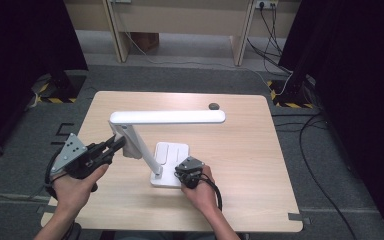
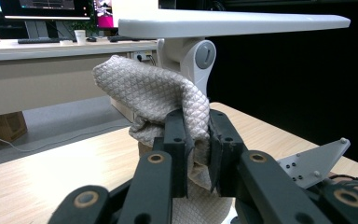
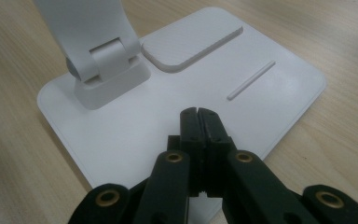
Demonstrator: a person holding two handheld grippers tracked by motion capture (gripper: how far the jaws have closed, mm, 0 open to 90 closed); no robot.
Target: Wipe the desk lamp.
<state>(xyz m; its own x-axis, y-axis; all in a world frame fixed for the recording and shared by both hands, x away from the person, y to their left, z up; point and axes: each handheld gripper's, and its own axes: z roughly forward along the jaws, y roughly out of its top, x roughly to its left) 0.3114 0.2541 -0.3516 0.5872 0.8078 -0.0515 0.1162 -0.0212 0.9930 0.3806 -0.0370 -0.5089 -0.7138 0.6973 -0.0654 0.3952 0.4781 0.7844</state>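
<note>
White desk lamp [image 1: 145, 145] mid-table: my left gripper [image 2: 196, 135] clamping grey cloth [image 2: 154, 98] beside its hinge, my right gripper [image 3: 199, 116] closed empty on its base [image 3: 279, 88].

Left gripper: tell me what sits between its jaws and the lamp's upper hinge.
A folded grey quilted cloth, pinched by the left gripper, bulges up against the lamp's hinge, as the left gripper view shows.

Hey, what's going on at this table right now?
A person works on a white desk lamp with a gripper in each hand. The left gripper is shut on a grey textured cloth, held up close by the hinge below the lamp's head, as if to wipe it. The right gripper, jaws closed together and holding nothing, sits over the lamp's base, seemingly to steady it. It looks like a lamp cleaning.
</note>
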